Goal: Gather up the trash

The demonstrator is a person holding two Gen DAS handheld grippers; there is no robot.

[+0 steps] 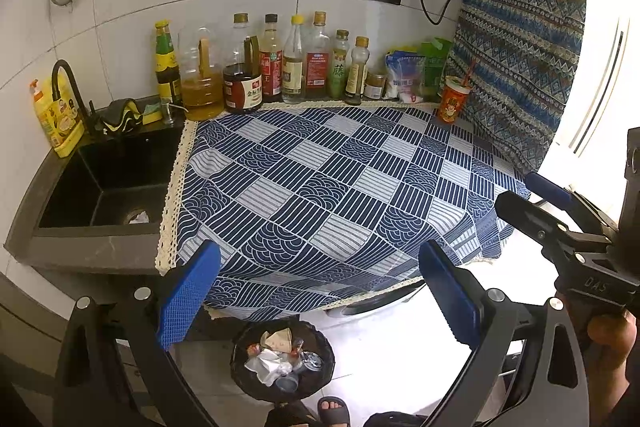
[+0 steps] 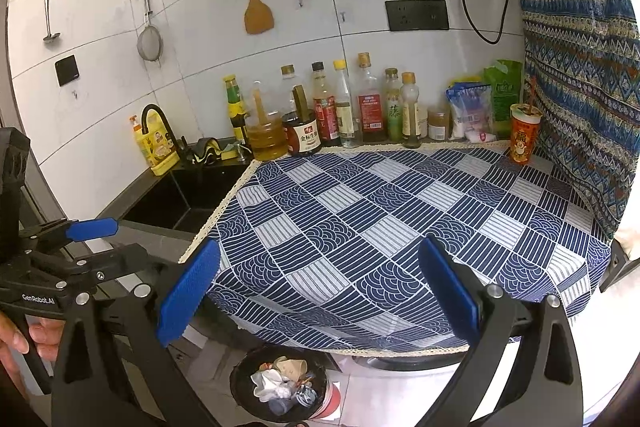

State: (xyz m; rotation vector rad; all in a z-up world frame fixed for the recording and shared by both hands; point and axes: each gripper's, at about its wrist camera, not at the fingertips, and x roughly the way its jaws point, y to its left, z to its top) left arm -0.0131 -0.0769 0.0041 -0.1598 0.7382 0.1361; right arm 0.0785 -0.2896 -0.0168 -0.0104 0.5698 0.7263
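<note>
- The trash bin (image 1: pixel 282 359) stands on the floor just below the front edge of the table (image 1: pixel 320 187), already holding crumpled paper, wrappers and what look like small cups.
- The one candidate left on the table is the orange paper cup (image 2: pixel 523 135) with a straw, upright at the far right corner, close to the patterned hanging cloth (image 2: pixel 580 67); whether it is trash is my guess.
- The checked tablecloth is otherwise bare; the bottles (image 2: pixel 344 107) along the wall and the bags (image 2: pixel 472 111) beside them look like kitchen stock, not litter.
- The left gripper (image 1: pixel 320 291) is spread wide with nothing between its blue pads, hanging over the front edge above the bin.
- The right gripper (image 2: pixel 318 289) is likewise wide open and empty, over the near part of the table.
- Judgement: collection is nearly finished, between drop and next pick.
- The next move calls for a long reach by the right gripper to the far corner, closing gently on the cup and keeping it upright.
</note>
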